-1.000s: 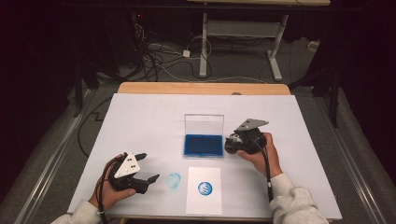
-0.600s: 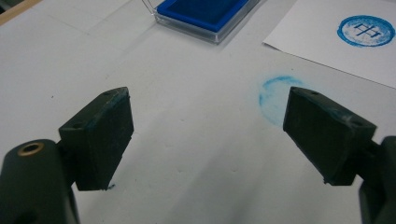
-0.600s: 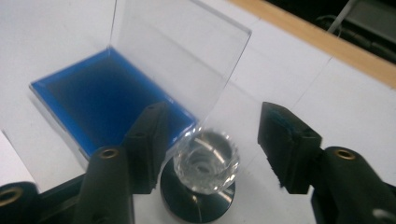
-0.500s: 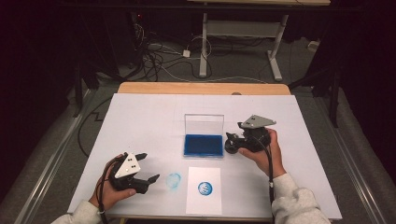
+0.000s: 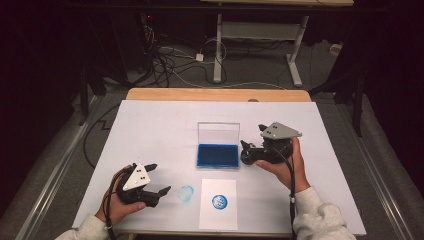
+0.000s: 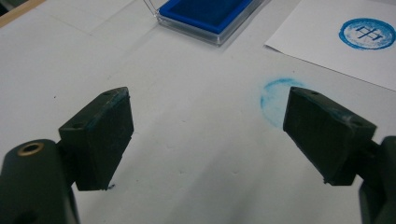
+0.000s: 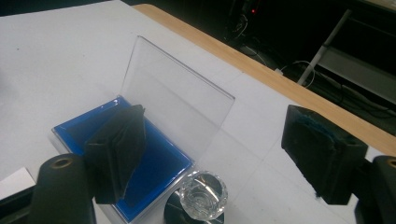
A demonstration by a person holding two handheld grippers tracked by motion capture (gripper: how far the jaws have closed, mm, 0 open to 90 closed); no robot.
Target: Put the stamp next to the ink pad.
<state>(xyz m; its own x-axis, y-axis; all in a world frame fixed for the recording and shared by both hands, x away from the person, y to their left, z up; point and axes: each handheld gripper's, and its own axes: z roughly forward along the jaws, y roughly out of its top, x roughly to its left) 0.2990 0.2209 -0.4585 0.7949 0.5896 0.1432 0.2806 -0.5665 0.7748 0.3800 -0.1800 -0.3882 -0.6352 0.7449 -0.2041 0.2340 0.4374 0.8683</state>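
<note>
A blue ink pad lies in its clear case in the middle of the table, with the lid standing up. A stamp with a clear faceted knob stands upright just right of the pad. My right gripper hovers over the stamp. Its jaws have just been opening, and in the right gripper view the right gripper is open, its pads clear of the knob below. A white paper bears a round blue print. My left gripper rests open near a blue smudge.
The white table cover ends in a wooden edge at the far side. Beyond it are cables and a desk frame on the dark floor. In the left gripper view the smudge lies by the right jaw of my open left gripper.
The right gripper has risen a little beside the ink pad and its jaws have spread apart. The left hand has stayed where it was.
</note>
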